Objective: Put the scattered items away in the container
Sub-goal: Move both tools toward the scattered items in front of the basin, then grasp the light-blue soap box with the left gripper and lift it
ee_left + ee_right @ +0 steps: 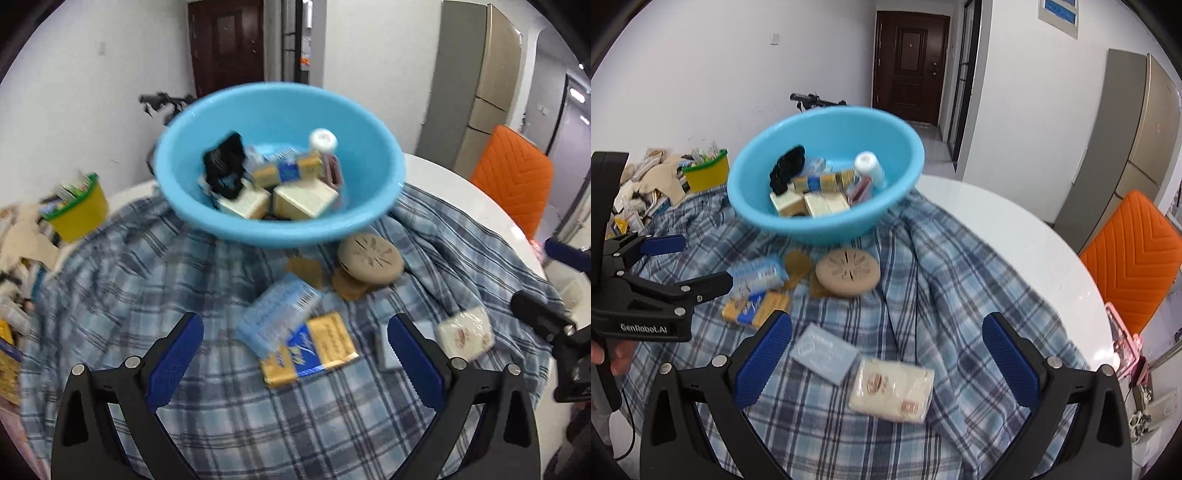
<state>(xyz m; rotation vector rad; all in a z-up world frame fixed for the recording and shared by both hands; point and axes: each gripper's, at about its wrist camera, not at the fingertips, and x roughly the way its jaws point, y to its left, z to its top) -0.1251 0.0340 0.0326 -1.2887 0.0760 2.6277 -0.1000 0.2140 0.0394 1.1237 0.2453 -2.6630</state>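
Observation:
A light blue basin (221, 221) (746, 206) stands on a plaid cloth and holds several boxes, a black pouch and a white-capped bottle. In front of it lie a pale blue tissue pack (277, 317) (759, 275), a gold and blue packet (314, 350) (755, 306), a round tan disc (371, 258) (847, 273), a flat grey-blue card (823, 352) and a cream wrapped packet (892, 387) (465, 332). My left gripper (295, 354) (698, 262) is open and empty, over the tissue pack and the gold packet. My right gripper (886, 354) is open and empty, above the card and the cream packet.
The plaid cloth (221, 406) (960, 295) covers part of a round white table (1015, 221). A yellow bin (79, 214) (707, 173) and a heap of clutter stand at the far left. An orange chair (513, 177) (1134, 258) stands to the right.

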